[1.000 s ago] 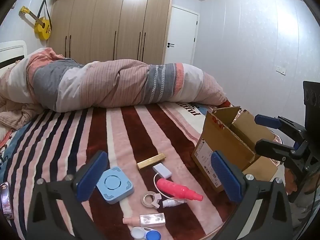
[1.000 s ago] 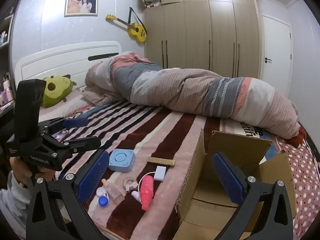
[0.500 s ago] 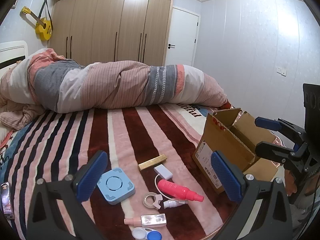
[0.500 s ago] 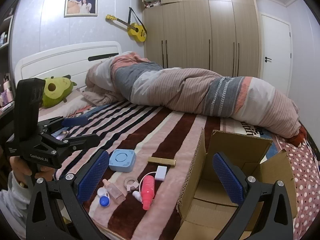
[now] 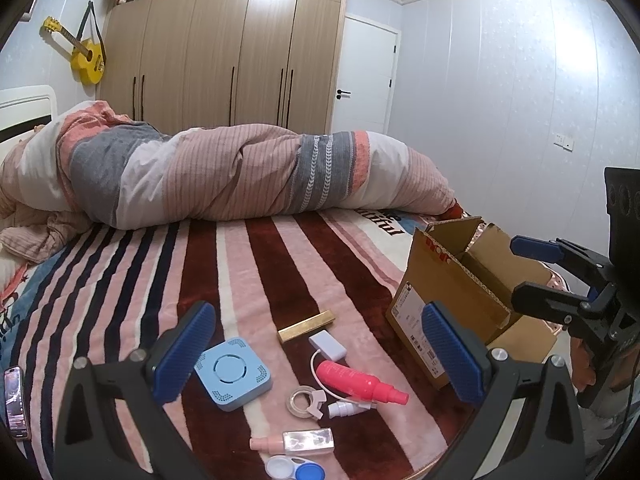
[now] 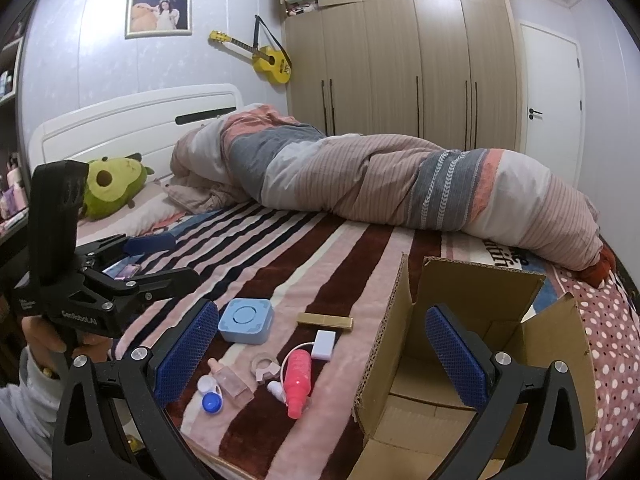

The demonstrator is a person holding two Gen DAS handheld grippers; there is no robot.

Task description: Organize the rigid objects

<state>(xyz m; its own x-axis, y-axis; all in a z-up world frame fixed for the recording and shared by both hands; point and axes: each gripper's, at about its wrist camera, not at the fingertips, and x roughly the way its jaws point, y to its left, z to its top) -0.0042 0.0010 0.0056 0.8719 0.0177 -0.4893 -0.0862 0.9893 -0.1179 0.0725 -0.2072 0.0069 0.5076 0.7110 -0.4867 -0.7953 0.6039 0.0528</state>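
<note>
Small objects lie on the striped bed: a light blue square box (image 5: 234, 376) (image 6: 246, 320), a gold bar (image 5: 306, 325) (image 6: 325, 321), a white adapter with cable (image 5: 327, 345) (image 6: 324, 344), a pink spray bottle (image 5: 360, 382) (image 6: 298, 376), a tape ring (image 5: 302, 400) (image 6: 264, 363), a clear pink-capped bottle (image 5: 296, 442) (image 6: 232, 380) and a contact lens case (image 5: 296, 473) (image 6: 211, 395). An open cardboard box (image 5: 452, 280) (image 6: 480, 308) stands to their right. My left gripper (image 5: 316, 356) is open and empty above the objects. My right gripper (image 6: 322, 352) is open and empty, near the box's edge.
A rolled striped duvet (image 5: 240, 176) lies across the far side of the bed. A phone (image 5: 16, 402) lies at the bed's left. A green plush toy (image 6: 112, 184) sits by the headboard. Wardrobes (image 5: 224, 48) and a door (image 5: 368, 80) stand behind.
Both grippers have drifted slightly, so the objects sit a little higher in the left wrist view. Nothing was taken hold of or moved.
</note>
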